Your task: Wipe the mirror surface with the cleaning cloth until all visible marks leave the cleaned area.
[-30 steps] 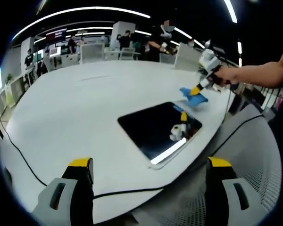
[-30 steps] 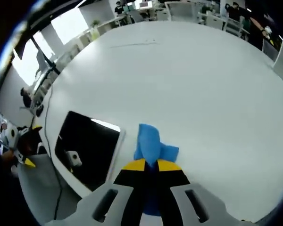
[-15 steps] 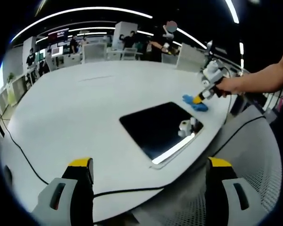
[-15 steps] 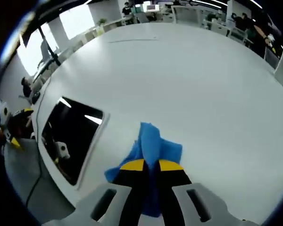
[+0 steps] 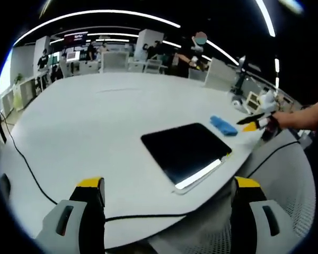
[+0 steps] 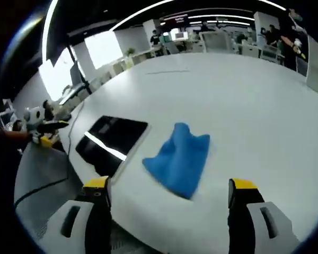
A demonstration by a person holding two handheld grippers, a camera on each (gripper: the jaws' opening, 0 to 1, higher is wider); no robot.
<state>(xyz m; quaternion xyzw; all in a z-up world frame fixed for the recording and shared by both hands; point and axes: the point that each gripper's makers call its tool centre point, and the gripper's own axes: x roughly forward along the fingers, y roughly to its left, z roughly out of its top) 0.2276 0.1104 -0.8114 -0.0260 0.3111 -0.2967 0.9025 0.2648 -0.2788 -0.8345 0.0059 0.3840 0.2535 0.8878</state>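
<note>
My right gripper (image 6: 167,193) hangs with jaws spread wide and empty above the blue cleaning cloth (image 6: 180,159), which lies crumpled on the white table (image 6: 238,100) just beside the dark mirror (image 6: 110,140). My left gripper (image 5: 167,193), jaws likewise parted and holding nothing, looks across the table near its edge toward the mirror (image 5: 184,151), the cloth (image 5: 223,125) resting past its far corner.

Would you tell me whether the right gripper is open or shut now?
Open: the right gripper's jaws stand wide apart, and the cloth lies free on the table.
</note>
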